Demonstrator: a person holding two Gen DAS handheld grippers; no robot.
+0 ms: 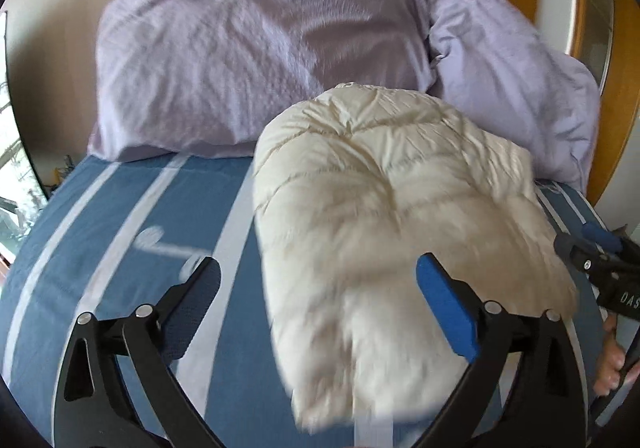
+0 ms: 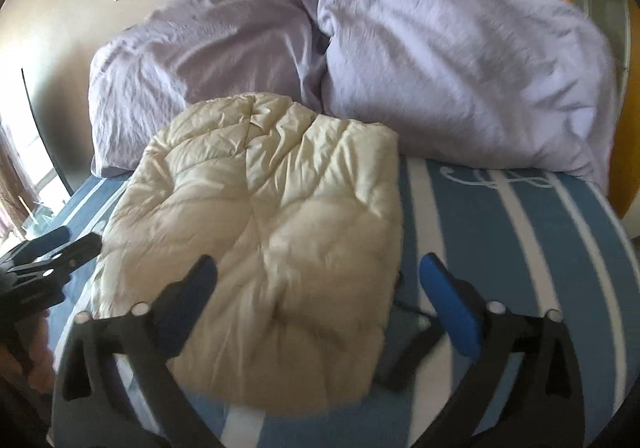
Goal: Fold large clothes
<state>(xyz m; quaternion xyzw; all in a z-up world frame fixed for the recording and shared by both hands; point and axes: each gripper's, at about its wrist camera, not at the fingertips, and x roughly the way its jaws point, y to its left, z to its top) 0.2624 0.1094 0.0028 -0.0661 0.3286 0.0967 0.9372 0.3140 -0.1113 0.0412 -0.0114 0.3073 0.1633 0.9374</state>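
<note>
A folded cream quilted puffer jacket (image 1: pixel 384 216) lies on the blue white-striped bedsheet (image 1: pixel 120 216), its far end touching two lilac pillows (image 1: pixel 256 48) at the head edge. The left gripper (image 1: pixel 316 288) and right gripper (image 2: pixel 320 288) both gape wide, holding nothing; the jacket's near end sits between and below their fingers.
</note>
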